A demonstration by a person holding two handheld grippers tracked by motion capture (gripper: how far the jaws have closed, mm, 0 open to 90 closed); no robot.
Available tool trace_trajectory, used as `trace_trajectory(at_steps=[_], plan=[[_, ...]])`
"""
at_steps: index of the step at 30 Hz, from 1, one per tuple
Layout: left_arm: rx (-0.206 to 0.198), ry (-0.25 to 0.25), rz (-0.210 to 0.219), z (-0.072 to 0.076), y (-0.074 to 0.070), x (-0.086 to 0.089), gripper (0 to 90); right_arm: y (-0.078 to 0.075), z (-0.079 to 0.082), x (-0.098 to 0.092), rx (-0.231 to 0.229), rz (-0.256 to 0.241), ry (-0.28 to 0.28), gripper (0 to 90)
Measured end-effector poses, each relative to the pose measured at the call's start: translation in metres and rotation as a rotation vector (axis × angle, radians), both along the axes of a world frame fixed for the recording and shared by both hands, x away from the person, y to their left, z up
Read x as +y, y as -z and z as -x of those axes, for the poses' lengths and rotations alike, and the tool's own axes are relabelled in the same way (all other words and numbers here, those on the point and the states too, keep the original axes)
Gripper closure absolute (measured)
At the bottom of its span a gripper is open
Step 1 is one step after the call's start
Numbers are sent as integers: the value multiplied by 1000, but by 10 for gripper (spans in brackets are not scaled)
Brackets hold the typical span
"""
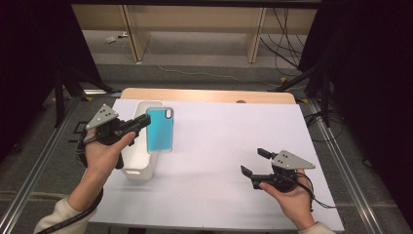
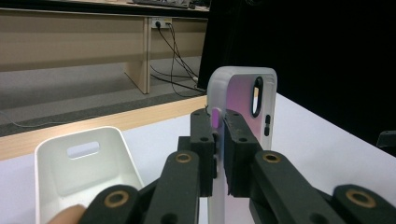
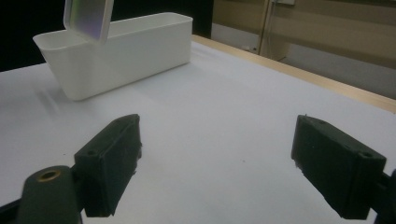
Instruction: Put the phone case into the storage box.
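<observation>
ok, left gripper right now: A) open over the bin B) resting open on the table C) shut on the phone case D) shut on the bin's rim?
C: the left gripper has both jaws pressed against the edge of the phone case, which it holds in the air beside the white bin.

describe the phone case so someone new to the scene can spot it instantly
Start at the white-covered table and go to its left side, where a long white plastic bin stands. Held up in the air beside that bin, clamped in the left gripper, is the rectangular phone case. Its turquoise face, translucent frosted rim and camera cutout make it the one coloured thing there.
</observation>
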State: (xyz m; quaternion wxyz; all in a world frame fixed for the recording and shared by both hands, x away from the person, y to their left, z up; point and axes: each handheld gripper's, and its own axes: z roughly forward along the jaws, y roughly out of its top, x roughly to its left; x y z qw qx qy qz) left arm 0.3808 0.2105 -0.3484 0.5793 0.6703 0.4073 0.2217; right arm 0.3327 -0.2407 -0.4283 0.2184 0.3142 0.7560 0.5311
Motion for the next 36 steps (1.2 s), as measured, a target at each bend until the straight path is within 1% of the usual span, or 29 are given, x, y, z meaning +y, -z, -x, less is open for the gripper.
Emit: trace_trajectory(at_steps=[2,3,4,5,6,7,8,10,11,12,13,14,15,17,19,20,21,23,24,26,27,28,30,31,32,35,36], plan=[[-3,0,-4,0,-1,1,832,0,0,0,6,-2,-3,172],[-2,-2,-2,0,-1,2,832,-1,1,-2,25,19,-4,172],[-2,-4,-2,0,-2,2,833,-1,1,-2,23,21,0,172],[-2,-5,2,-1,-2,3,832,0,-1,-2,-11,11,0,172],[-4,-7,0,-1,-2,4,832,0,-2,-2,-14,10,-1,172],[-5,-7,2,-1,-3,4,832,0,-2,-2,-14,9,-1,172],[-5,-9,1,-1,-3,5,832,0,-1,-2,2,7,-1,172],[-7,-12,-3,-1,-4,7,832,1,-1,-1,12,4,-3,172],[-7,-12,-3,-1,-4,7,832,1,0,-1,24,-5,-3,172],[-7,-12,-1,-1,-4,7,832,1,-1,-3,5,22,1,172],[-9,-9,-2,-2,-5,8,832,3,-3,-1,-6,-10,-7,172],[-8,-14,3,-2,-5,8,832,3,-3,-1,-11,-7,-3,172],[-8,-16,-1,-2,-6,10,833,2,-2,-1,10,-12,-1,172],[-10,-21,3,-2,-7,11,833,2,-1,-2,14,-14,2,172],[-12,-22,3,-3,-8,13,833,4,-2,0,13,-32,-3,172],[-11,-22,5,-3,-8,13,833,3,-2,-1,16,-20,0,172],[-13,-21,2,-3,-9,14,833,3,-2,0,15,-18,0,172],[-16,-22,3,-4,-10,15,833,3,-1,0,34,-16,-7,173],[-15,-23,1,-4,-10,16,833,3,-1,0,36,-19,-11,173],[-14,-26,1,-5,-10,17,833,5,-2,2,23,-33,-15,173],[-13,-28,1,-5,-10,18,833,5,-2,2,22,-32,-13,174],[-13,-30,2,-5,-10,18,833,5,-3,2,-5,-24,-10,174],[-13,-30,0,-6,-10,20,833,5,-3,2,-5,-23,-10,173],[-12,-32,2,-6,-10,20,833,5,-3,2,1,-24,-12,173],[-11,-32,-2,-6,-10,20,833,5,-2,2,24,-33,-13,174],[-14,-21,1,-8,-9,22,833,6,-2,3,23,-28,-14,173],[-15,-18,1,-8,-9,22,833,5,-2,2,22,-14,-6,173]])
